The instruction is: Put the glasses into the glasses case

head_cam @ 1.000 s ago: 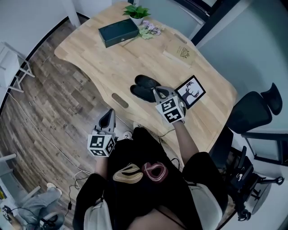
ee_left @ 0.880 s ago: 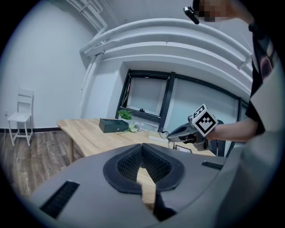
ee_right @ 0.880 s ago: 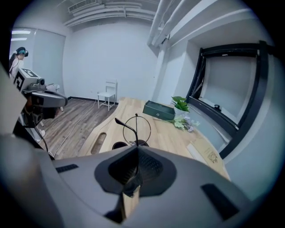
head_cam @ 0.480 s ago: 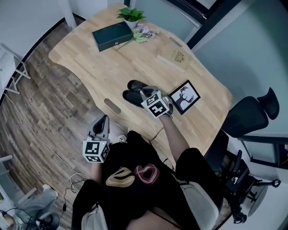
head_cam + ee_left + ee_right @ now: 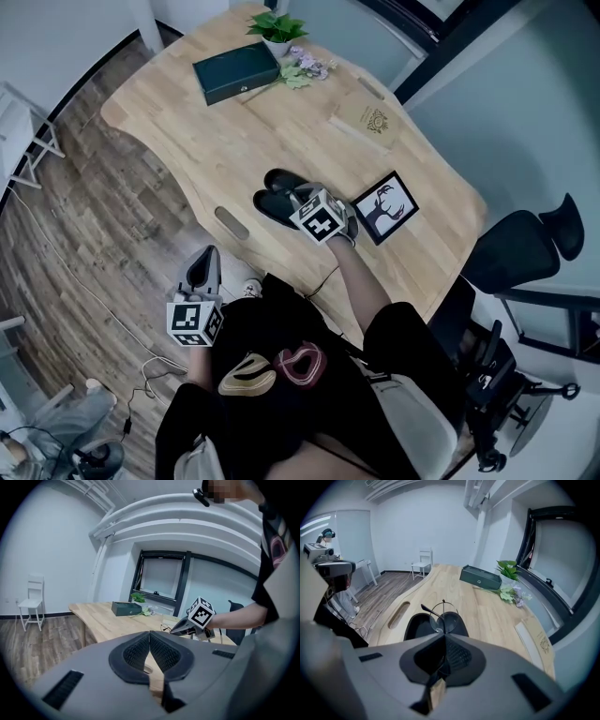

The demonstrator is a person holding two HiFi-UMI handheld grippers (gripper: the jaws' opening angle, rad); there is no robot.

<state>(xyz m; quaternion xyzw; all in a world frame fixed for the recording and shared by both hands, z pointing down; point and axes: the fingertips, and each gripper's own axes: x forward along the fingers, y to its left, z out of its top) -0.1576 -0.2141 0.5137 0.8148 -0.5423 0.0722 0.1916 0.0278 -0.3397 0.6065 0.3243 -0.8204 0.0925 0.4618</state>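
Two grippers: the right gripper point(image 5: 444, 637) pinches the glasses point(image 5: 442, 616) over the open black glasses case point(image 5: 417, 624) on the near side of the table point(image 5: 187, 122); the left gripper point(image 5: 150, 639), jaws pressed together and empty, hangs off its near-left edge.

An office-type room is indicated. A large wooden tabletop point(image 5: 187, 112) is set on a wood-pattern floor point(image 5: 84, 234), with a black office chair point(image 5: 520, 244) beside it. Plain white walls point(image 5: 47, 550), a dark-framed window point(image 5: 161, 576) and a white chair point(image 5: 31, 603) are seen. A plant point(image 5: 277, 26) is placed on the tabletop.
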